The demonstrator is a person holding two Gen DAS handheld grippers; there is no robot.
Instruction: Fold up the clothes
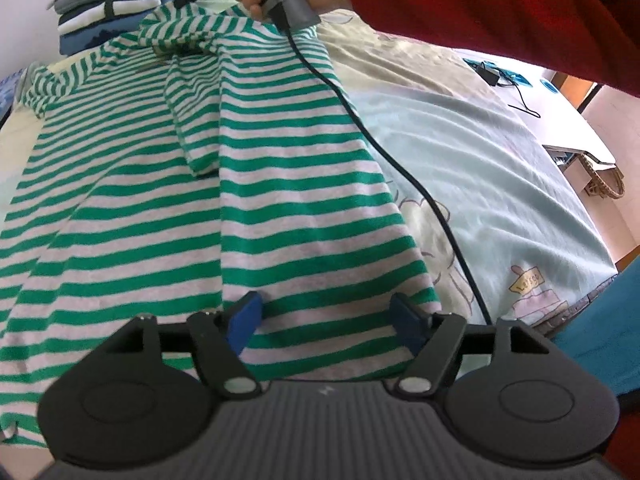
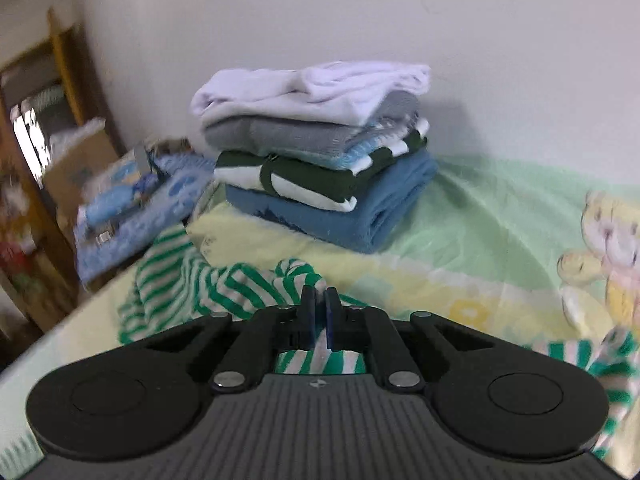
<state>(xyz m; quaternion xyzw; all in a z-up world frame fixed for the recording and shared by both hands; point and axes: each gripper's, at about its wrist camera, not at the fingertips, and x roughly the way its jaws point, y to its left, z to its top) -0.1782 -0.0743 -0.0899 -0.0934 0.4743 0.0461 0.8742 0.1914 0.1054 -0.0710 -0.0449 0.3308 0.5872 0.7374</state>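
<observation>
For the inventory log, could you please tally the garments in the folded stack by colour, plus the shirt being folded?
White: 1
Grey: 1
Light blue and white: 1
Dark green and white: 1
Blue: 1
Green-striped shirt, pinched by the right gripper, left gripper open over its hem: 1
Total: 6

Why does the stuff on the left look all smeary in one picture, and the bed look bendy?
In the right wrist view, the shelf at the left edge is smeared by motion blur, while the folded pile stays fairly sharp. In the left wrist view, the fisheye lens bulges the bed, and the striped shirt looks sharp and evenly lit.
</observation>
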